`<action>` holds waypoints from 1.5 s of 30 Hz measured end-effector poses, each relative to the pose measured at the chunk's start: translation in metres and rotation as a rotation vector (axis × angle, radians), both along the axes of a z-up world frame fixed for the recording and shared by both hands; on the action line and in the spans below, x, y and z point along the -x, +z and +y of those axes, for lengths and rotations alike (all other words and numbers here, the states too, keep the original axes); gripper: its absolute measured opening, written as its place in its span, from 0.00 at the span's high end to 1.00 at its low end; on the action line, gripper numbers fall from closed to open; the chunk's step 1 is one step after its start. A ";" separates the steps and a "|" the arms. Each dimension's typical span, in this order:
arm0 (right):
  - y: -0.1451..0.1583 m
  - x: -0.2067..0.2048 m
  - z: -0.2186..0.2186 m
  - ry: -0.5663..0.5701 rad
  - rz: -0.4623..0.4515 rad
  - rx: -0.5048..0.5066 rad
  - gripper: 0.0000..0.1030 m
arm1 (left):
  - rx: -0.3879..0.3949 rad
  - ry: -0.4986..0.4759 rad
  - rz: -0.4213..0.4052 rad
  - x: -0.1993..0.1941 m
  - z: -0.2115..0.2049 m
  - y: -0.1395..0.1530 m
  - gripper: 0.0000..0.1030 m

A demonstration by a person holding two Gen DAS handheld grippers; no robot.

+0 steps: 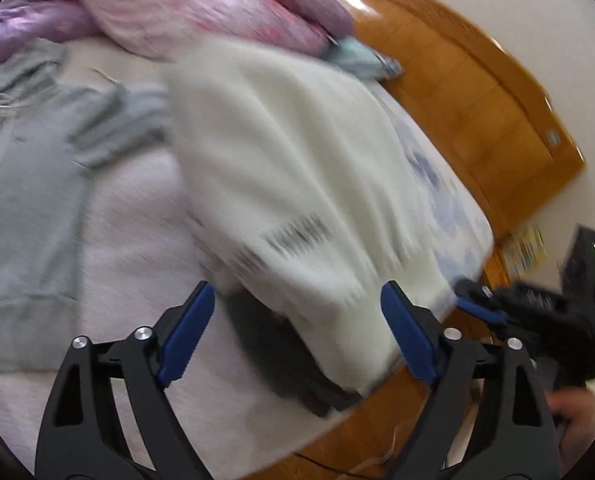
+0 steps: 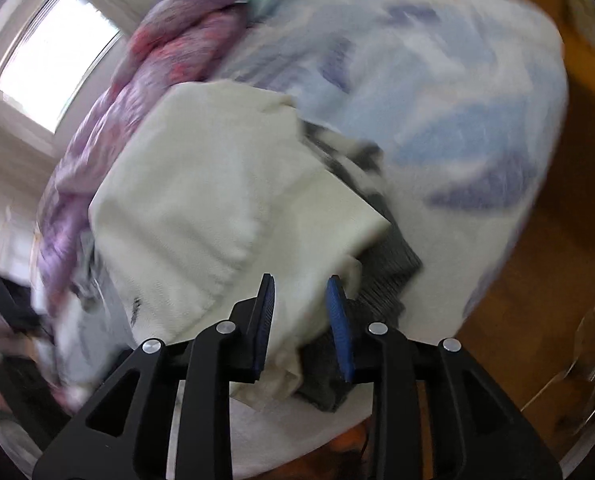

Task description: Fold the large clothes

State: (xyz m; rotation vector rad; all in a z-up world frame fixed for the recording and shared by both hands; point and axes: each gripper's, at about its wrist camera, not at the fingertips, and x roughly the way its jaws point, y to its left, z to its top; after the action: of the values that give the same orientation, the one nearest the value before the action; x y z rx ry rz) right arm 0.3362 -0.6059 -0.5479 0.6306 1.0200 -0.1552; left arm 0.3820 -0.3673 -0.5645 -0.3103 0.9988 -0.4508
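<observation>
The cream-white fuzzy knit sweater with dark grey trim [image 1: 297, 184] lies on the bed [image 1: 137, 240], near its corner beside the orange wooden bed frame [image 1: 469, 92], already partly doubled over itself. The right gripper [image 2: 301, 320] is clenched on a bunch of the sweater's cream fabric and grey ribbed hem, the cloth pinched between its blue pads; both views are smeared with motion blur, so the exact edge it grips is hard to tell. The left gripper [image 1: 297, 328] hangs released, jaws wide, just above the sweater's near edge and holding nothing.

The step in hand looks like carrying a fold across or tidying the folded bundle. To do it well, I judge the free left gripper should come down and take the opposite corner of the same hem, so the edge travels level instead of trailing from one point. Thick, fluffy knit sags and slides, so lift only slightly, keep the edge taut between both grippers, and lay it down square on the layer beneath. The sweater sits close to the mattress corner; drawing it inward would keep it from slipping off. Keep clear of the grey hooded sweatshirt [image 1: 29, 184] spread flat to the left and the pink-and-purple quilt [image 1: 185, 4] heaped beyond
</observation>
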 end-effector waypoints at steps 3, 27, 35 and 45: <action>0.010 -0.031 0.033 0.126 -0.039 0.061 0.73 | -0.011 0.084 0.011 -0.029 0.017 0.000 0.14; -0.003 -0.070 0.130 0.327 0.128 0.143 0.50 | -0.141 0.078 0.087 -0.052 0.074 0.005 0.12; 0.041 -0.050 0.214 0.405 0.062 0.037 0.41 | -0.154 0.204 0.028 -0.033 0.189 0.075 0.12; 0.155 0.041 0.336 0.455 -0.069 0.180 0.30 | -0.237 0.194 -0.120 0.069 0.302 0.188 0.11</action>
State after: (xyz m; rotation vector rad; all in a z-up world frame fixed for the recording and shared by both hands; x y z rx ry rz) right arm 0.2954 -0.2696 -0.3925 0.2283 1.0451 0.1726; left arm 0.3130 -0.0652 -0.3767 -0.1631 0.8851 -0.1702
